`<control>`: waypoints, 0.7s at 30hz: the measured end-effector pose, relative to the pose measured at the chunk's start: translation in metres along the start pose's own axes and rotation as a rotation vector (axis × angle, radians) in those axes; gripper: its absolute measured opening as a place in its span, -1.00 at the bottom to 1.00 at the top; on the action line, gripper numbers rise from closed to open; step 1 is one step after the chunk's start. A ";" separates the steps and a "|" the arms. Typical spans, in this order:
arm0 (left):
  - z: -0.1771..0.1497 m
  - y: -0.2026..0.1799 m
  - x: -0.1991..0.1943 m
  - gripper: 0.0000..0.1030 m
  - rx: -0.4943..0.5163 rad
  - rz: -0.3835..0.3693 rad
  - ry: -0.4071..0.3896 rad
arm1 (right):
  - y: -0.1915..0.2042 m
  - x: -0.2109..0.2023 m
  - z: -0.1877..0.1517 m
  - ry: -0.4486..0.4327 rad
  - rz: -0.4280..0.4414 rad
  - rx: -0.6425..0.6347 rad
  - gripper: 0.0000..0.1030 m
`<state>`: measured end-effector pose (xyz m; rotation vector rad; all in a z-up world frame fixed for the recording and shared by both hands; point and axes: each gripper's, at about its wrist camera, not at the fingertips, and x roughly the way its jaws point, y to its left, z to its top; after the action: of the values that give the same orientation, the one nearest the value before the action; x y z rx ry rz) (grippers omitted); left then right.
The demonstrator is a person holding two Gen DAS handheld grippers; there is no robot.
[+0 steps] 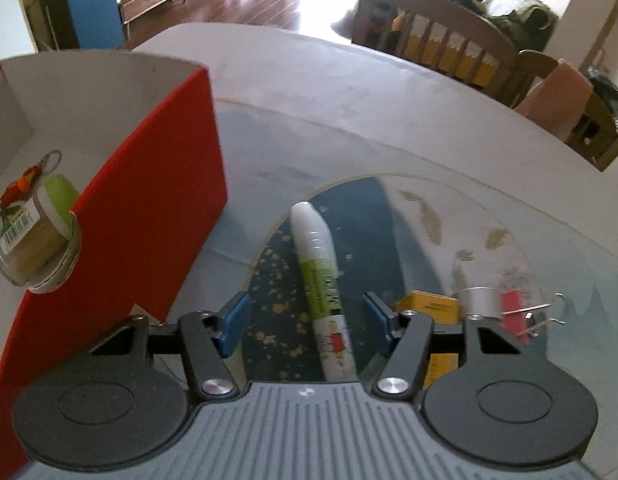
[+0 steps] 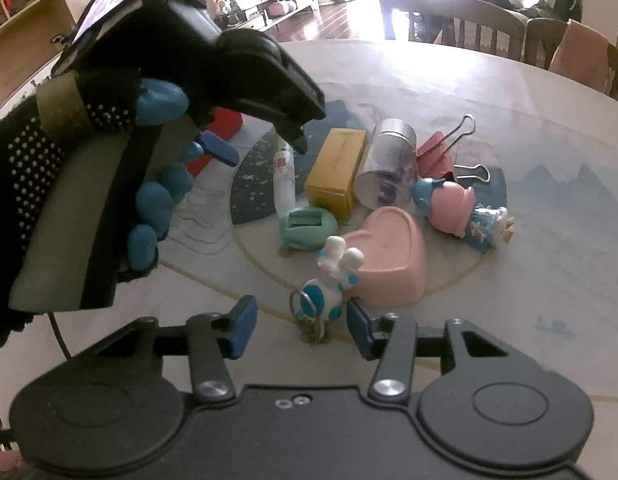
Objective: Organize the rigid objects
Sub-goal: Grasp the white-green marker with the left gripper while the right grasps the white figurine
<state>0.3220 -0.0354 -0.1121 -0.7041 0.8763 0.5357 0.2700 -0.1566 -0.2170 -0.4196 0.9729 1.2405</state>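
Note:
A white and green glue pen point(image 1: 315, 256) lies on the table between the blue pads of my left gripper point(image 1: 305, 322), which stands open with a gap on both sides of the pen. The right wrist view shows that left gripper point(image 2: 261, 148) in a gloved hand point(image 2: 49, 184), lowered over the pen point(image 2: 284, 178). My right gripper point(image 2: 301, 328) is open around a white and blue rabbit keychain point(image 2: 329, 288). Its right pad is close to the figure, and its left pad stands clear of the key ring.
An open red box point(image 1: 149, 208) at the left holds a glass jar point(image 1: 37, 248) and an orange trinket. On the mat lie a yellow box point(image 2: 337, 172), a clear jar point(image 2: 385, 160), binder clips point(image 2: 437, 152), a pink heart dish point(image 2: 389, 256), a mint case point(image 2: 307, 228) and a doll point(image 2: 457, 208).

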 end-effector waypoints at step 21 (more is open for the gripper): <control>-0.009 -0.010 0.000 -0.66 0.160 -0.007 -0.052 | -0.009 0.005 0.002 -0.003 0.008 0.112 -0.56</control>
<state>0.3246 -0.0490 -0.1130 -0.5450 0.8579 0.4699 0.2792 -0.1550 -0.2217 -0.3256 1.0368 1.1869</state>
